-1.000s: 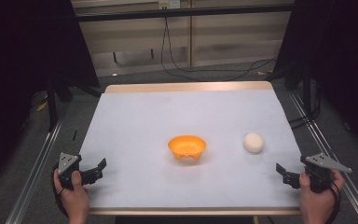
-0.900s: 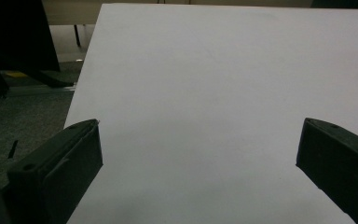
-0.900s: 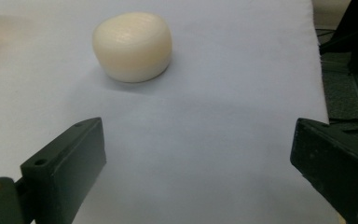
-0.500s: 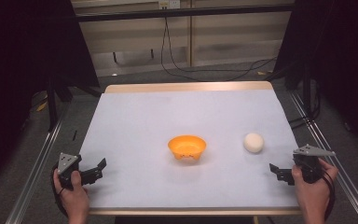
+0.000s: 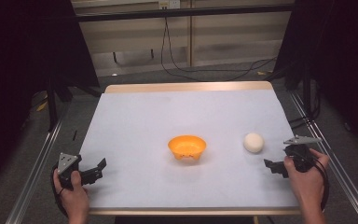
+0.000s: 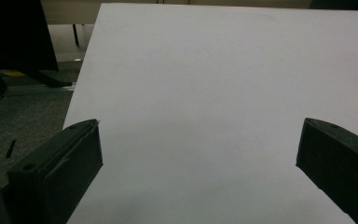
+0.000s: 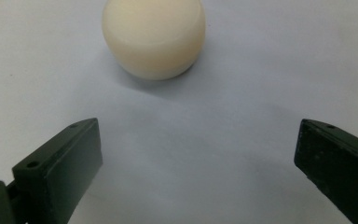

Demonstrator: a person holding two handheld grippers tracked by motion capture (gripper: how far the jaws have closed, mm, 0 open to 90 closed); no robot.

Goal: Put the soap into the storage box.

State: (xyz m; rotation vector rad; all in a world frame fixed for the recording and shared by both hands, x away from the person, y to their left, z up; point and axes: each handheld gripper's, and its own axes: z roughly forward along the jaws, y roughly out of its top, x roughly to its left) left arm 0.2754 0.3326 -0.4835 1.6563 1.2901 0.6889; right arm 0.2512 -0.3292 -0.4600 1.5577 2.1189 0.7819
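While you look down from the high view, your right hand-held gripper (image 5: 272, 165) sits near the counter's (image 5: 135, 126) right edge, jaws pointing toward the cream ball (image 5: 253, 142), which lies just beyond them, not touching. An orange bowl (image 5: 187, 147) stands mid-counter, well apart from the ball, to its left. Your left hand-held gripper (image 5: 95, 169) rests at the near left corner, far from both. This view gives you the whole layout, but the jaws are too small here to judge the gap w/ any certainty.

Left gripper view: your left hand-held gripper (image 6: 198, 163) is released, jaws spread wide, w/ bare white counter (image 6: 223, 84) between them. You get the counter's left edge and dark floor beyond it; a faint orange tint at the right border is too small to call.

Right gripper view: your right hand-held gripper (image 7: 198, 163) is released too. Its jaws have just been opening and now stand wide apart, nothing between them. The ball (image 7: 154, 35) sits ahead of the jaw tips, a bit left of centre, resting on the counter (image 7: 270, 70) w/ a soft shadow under it. Up close you see a faint seam line around the ball's upper part, a detail the high view can't give. What this view lacks is the bowl.
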